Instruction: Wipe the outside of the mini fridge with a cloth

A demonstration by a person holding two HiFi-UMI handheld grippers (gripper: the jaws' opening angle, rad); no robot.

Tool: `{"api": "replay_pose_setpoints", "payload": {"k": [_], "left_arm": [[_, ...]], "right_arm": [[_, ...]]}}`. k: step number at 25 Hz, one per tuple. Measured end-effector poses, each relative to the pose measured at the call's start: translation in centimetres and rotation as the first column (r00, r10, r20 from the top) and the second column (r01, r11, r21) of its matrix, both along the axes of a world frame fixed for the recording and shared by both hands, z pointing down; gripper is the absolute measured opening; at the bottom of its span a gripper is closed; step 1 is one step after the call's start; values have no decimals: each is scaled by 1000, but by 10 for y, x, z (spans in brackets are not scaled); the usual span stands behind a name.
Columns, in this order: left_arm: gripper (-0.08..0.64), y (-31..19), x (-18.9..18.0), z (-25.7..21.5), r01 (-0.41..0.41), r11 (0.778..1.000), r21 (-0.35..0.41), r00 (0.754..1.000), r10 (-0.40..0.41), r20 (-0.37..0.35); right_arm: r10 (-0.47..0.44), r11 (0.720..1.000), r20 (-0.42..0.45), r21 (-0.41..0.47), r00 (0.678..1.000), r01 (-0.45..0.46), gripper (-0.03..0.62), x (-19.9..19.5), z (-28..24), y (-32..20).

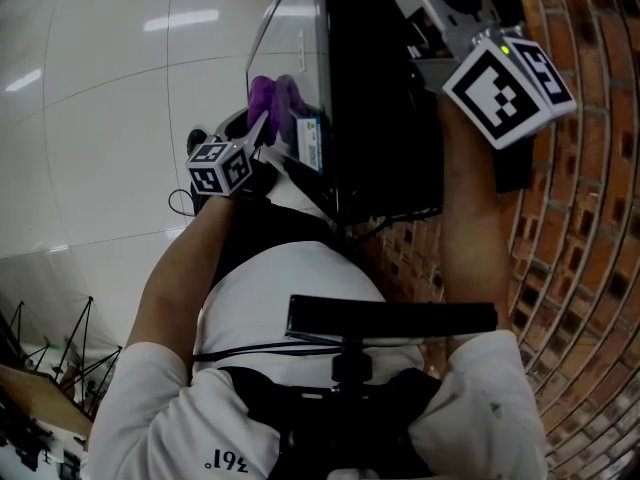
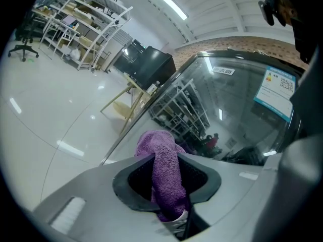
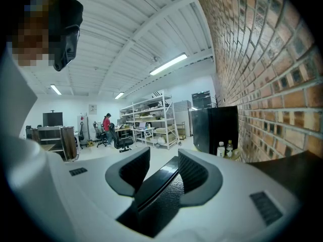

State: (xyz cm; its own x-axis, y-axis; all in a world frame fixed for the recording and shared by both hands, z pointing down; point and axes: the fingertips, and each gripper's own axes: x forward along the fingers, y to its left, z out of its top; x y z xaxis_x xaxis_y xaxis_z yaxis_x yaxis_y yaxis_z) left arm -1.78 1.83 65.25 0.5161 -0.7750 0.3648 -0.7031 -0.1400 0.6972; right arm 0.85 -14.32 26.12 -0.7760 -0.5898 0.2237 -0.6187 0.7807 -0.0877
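Standing just beside the brick wall (image 1: 585, 218) is the black mini fridge (image 1: 375, 118), its glass front turned away from the wall. At the fridge's top edge sits the right gripper (image 3: 164, 160); its jaws straddle that dark edge and seem clamped on it, though the contact is hard to judge. Against the fridge's glass front, the left gripper (image 2: 169, 170) is clamped on a purple cloth (image 2: 164, 150), whose bunched end touches the glass.

Purple cloth (image 2: 164, 170); black mini fridge (image 1: 380, 118); red-brown brick wall (image 1: 590, 218); white floor (image 1: 100, 118)
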Motion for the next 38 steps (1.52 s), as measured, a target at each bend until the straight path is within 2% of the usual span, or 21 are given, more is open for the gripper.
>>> {"api": "replay_pose_setpoints", "payload": {"k": [13, 18, 22, 27, 30, 34, 38], "left_arm": [[107, -6, -2, 52, -40, 994, -106, 994, 50, 95], [107, -9, -2, 71, -86, 985, -148, 984, 108, 144], [107, -11, -7, 74, -66, 984, -163, 988, 87, 125], [107, -12, -14, 62, -39, 989, -145, 993, 55, 108], [107, -12, -22, 42, -13, 994, -106, 996, 23, 92], [107, -9, -32, -4, 33, 999, -18, 999, -33, 21], [107, 5, -36, -69, 61, 994, 94, 997, -56, -57]], "right_arm": [[-9, 1000, -5, -4, 1000, 9, 166, -2, 1, 1], [-4, 1000, -7, -5, 1000, 4, 166, 0, 0, 0], [-5, 1000, -5, -8, 1000, 4, 166, -1, 1, 1], [-7, 1000, 1, -9, 1000, 7, 166, -2, 0, 1], [-6, 1000, 0, -8, 1000, 6, 166, -1, 0, 1], [-6, 1000, 3, -10, 1000, 6, 166, -1, 1, 0], [0, 1000, 2, -3, 1000, 0, 166, 0, 0, 0]]}}
